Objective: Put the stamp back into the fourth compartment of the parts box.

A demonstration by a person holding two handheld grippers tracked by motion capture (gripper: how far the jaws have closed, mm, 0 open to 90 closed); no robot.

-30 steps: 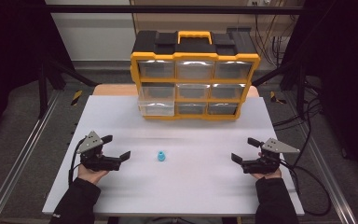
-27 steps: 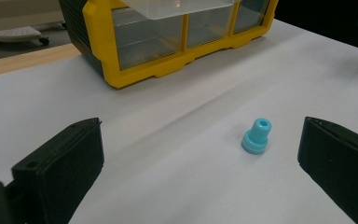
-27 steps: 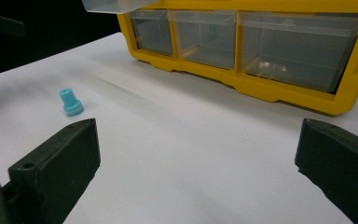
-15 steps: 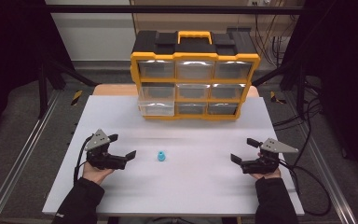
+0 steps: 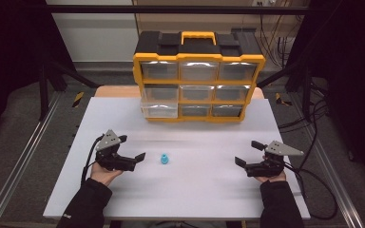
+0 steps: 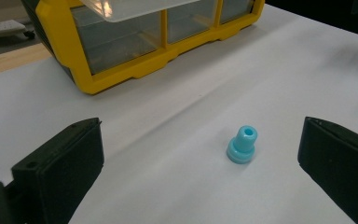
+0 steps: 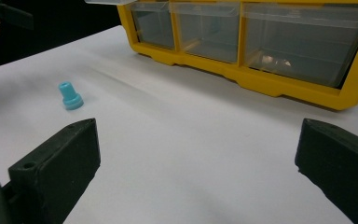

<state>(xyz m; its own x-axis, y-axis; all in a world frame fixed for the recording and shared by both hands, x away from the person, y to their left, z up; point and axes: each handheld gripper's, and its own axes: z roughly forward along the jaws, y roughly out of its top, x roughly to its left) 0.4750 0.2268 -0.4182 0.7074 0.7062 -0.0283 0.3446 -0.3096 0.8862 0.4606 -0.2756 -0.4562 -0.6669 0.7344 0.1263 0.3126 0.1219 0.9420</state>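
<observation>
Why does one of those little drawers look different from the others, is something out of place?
Yes. The bottom-left drawer of the yellow organiser is pulled out past its neighbours, which sit flush. A small blue plug also stands alone, upright on the white table, just ahead of the open left gripper. Nothing looks spilled or damaged.

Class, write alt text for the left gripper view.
A small light-blue plastic grommet stands upright on a white table, ahead of and between the left gripper's wide-open black jaws. Behind it sits a yellow-framed organiser of clear plastic drawers.
</observation>
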